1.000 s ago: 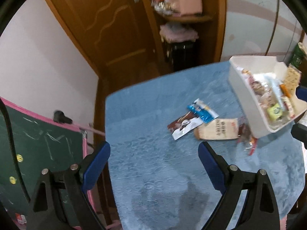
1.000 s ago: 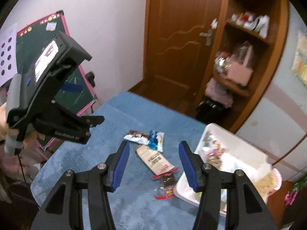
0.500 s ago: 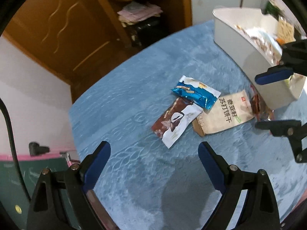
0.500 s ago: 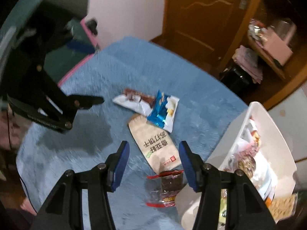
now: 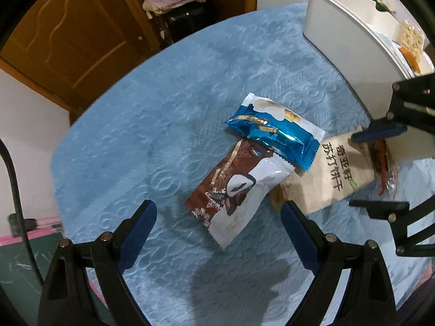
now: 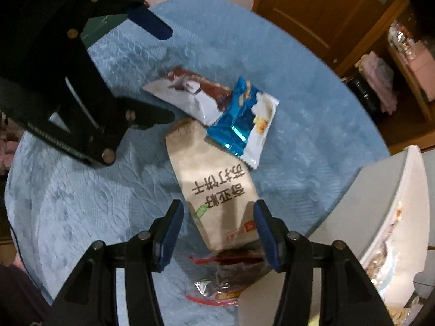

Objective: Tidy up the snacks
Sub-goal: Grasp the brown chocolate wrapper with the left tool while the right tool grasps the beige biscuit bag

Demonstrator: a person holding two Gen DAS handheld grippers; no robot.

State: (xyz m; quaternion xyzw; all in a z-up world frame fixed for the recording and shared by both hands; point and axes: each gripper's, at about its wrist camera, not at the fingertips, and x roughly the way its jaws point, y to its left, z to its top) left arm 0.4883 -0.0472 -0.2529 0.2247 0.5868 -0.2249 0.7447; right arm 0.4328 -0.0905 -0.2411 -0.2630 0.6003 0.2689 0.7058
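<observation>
On the round blue quilted tablecloth (image 5: 168, 125), a white plastic bin (image 5: 339, 35) stands far right. Beside it the beige paper cracker packet (image 6: 214, 187) lies lengthwise between the gaping, empty right gripper (image 6: 217, 231). The left gripper (image 5: 217, 225), spread wide, straddles the slanted brown-and-white wrapper (image 5: 239, 187).

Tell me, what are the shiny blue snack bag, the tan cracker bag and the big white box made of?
Blue packet: looks like glossy foil-plastic film, since it glints and has crimped ends. Tan cracker packet: matte and paper-like, perhaps coated paper; no shine shows. White bin: probably smooth hard plastic, with stiff, even walls.
</observation>
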